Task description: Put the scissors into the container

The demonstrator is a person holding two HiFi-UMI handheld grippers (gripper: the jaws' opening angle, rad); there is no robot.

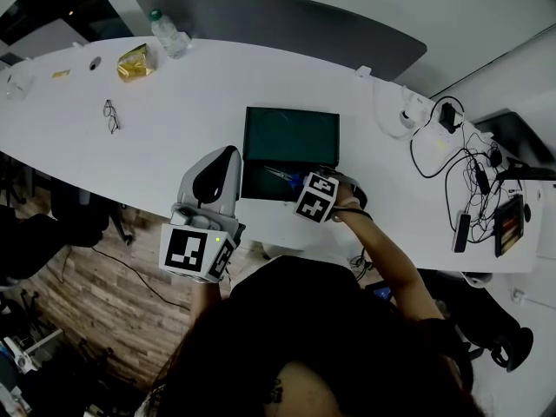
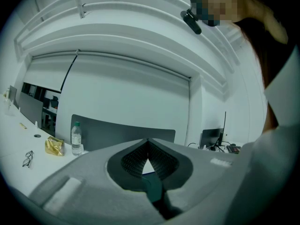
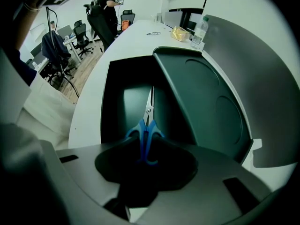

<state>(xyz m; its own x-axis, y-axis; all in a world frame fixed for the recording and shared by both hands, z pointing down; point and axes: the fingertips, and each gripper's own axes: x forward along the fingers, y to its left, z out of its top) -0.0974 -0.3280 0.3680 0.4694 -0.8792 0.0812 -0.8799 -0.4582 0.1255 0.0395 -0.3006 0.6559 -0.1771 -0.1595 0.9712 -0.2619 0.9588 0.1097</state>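
Lifting the wide-open right gripper [image 3: 146, 161] straight off the scissors [image 3: 146, 135] lying in the container [image 3: 115, 88] should avoid snagging them; the left gripper [image 2: 148, 159] is closed, empty.

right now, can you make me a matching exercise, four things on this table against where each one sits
Things
1. scissors
2. water bottle
3. glasses
4. cables

Places
A. at the far edge of the table, beside the gold packet
B. in a tangle at the table's right end
C. inside the open dark container
D. lying flat on the table, left of the container

Pairs: 1-C, 2-A, 3-D, 4-B
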